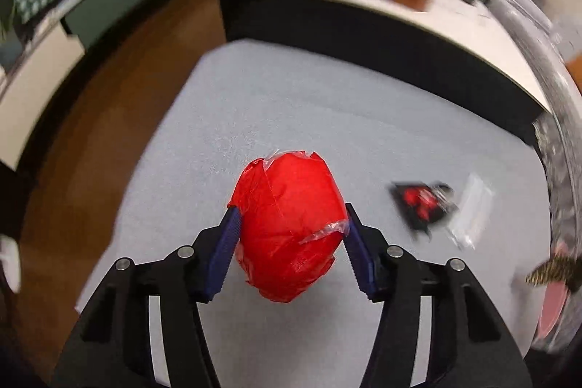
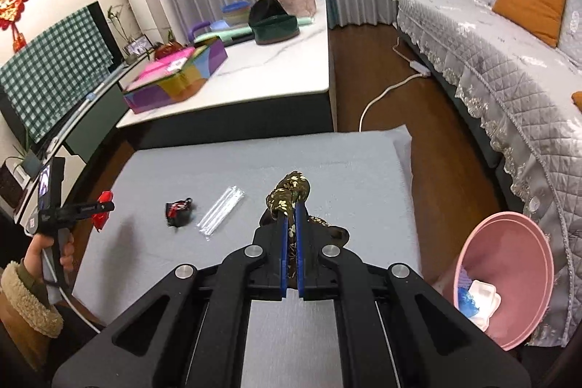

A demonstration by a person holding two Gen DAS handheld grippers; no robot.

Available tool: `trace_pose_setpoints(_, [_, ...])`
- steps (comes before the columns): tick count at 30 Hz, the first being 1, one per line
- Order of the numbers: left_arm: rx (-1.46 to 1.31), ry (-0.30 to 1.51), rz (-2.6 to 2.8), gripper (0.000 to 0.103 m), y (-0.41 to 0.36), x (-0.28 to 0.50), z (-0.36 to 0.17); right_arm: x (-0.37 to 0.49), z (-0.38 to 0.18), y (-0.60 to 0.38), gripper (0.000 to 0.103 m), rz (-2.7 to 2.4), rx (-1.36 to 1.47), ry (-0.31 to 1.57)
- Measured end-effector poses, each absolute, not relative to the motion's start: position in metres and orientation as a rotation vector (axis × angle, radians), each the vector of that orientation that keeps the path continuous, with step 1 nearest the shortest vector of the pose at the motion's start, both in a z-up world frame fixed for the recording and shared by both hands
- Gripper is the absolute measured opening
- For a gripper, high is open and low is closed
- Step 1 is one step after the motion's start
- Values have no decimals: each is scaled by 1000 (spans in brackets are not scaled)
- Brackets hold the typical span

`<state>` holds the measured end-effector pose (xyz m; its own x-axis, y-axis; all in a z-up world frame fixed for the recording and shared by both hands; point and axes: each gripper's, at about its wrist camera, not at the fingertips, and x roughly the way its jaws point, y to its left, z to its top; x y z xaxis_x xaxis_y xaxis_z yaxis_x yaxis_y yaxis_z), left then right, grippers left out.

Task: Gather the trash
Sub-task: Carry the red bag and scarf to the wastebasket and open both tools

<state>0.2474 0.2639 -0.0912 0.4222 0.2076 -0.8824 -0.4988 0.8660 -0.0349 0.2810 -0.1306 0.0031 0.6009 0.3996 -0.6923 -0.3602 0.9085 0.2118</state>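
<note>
Grey padding covers the low table in a living room, with a white-topped coffee table behind it, a quilted sofa along the right side and dark wooden floor between them.

A red paper ball, patched with clear tape, is held between the blue pads of the left gripper; the jaws are spread only as wide as the ball and press on both of its sides. In the right wrist view the same gripper is seen raised above the left edge of the table, held by a hand in a fleece-cuffed sleeve.

The right gripper is closed tightly on a dark wrapper with a gold flower pattern, whose crumpled end sticks out beyond the fingertips while the rest is pinched between the blue pads.

A black-and-red wrapper and a clear plastic sleeve are left lying on the grey padding, side by side, between the two grippers. A pink bin is seen tilted on the floor at the right edge of the table, near the sofa, with white and blue scraps inside it.
</note>
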Motion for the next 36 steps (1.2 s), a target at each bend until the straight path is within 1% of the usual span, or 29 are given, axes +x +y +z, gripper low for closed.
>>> trace_pose_setpoints(4, [-254,1008,364,52,215,210,-65,251,19,-142,4,462,60,784])
trace_pose_setpoints(9, [-159,987,241,49,155,168,-46,217,27,-156,4,473,63,766])
trace_pose_setpoints(10, [-152,987,222,42,147,162,-44,211,28,-159,4,474,64,766])
trace_pose_setpoints(11, [-144,991,198,38,139,156,-43,203,27,-164,4,472,65,766])
trace_pose_setpoints(12, [-142,997,175,27,129,152,-42,199,26,-168,4,468,66,768])
trace_pose_setpoints(16, [-145,1018,102,24,103,150,-51,187,17,-187,4,439,80,793])
trace_pose_setpoints(20, [-162,1080,131,21,105,174,-81,189,6,-204,4,408,103,818])
trace_pose_setpoints(24, [-189,1092,134,20,106,181,-91,197,1,-217,4,386,118,829])
trace_pose_setpoints(30, [-133,1056,73,20,81,193,-68,211,-5,-233,4,359,143,841])
trace_pose_setpoints(36, [-47,993,-90,20,12,226,-31,228,5,-271,4,282,159,806])
